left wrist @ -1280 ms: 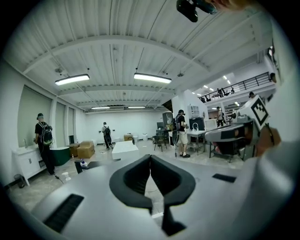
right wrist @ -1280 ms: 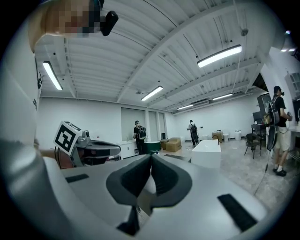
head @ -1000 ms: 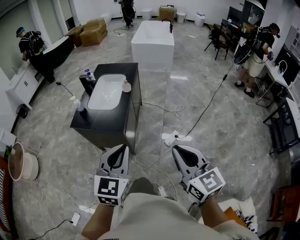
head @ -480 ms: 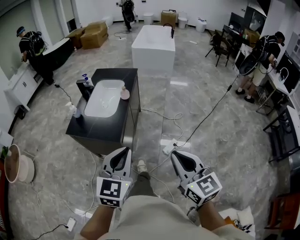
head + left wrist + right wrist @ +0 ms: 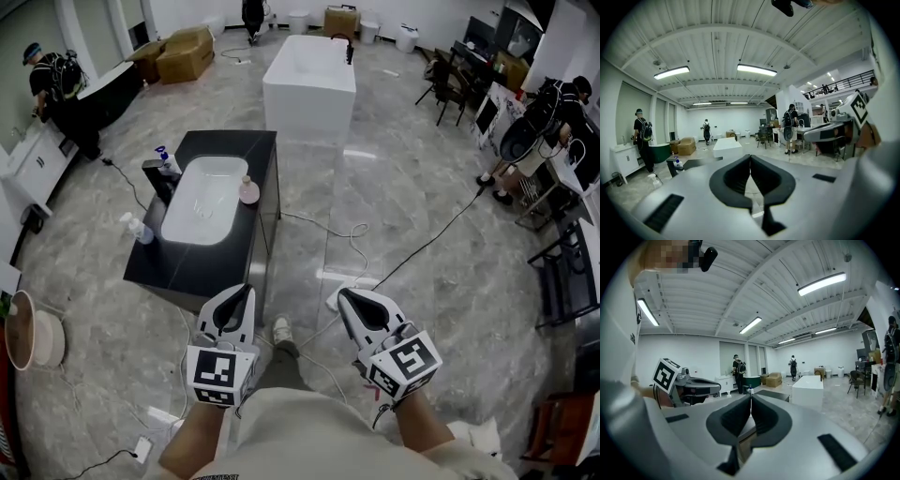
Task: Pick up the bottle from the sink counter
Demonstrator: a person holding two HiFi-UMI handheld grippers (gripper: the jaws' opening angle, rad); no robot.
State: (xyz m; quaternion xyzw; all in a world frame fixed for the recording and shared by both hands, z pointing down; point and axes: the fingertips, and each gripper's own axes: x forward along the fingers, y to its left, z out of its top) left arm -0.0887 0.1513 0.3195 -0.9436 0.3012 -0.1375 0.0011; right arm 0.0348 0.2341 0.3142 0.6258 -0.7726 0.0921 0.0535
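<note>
Both claws are pressing shut on nothing: the left claw and right claw are hanging at waist height, well apart from the dark sink tabletop. The approach is still going; next, closing in and spreading one claw. A pink bottle is standing beside the basin, probably the target, though other bottles are sitting on the left edge. Against a second ago, the tabletop is lying nearer.

Pink bottle on black sink counter
</note>
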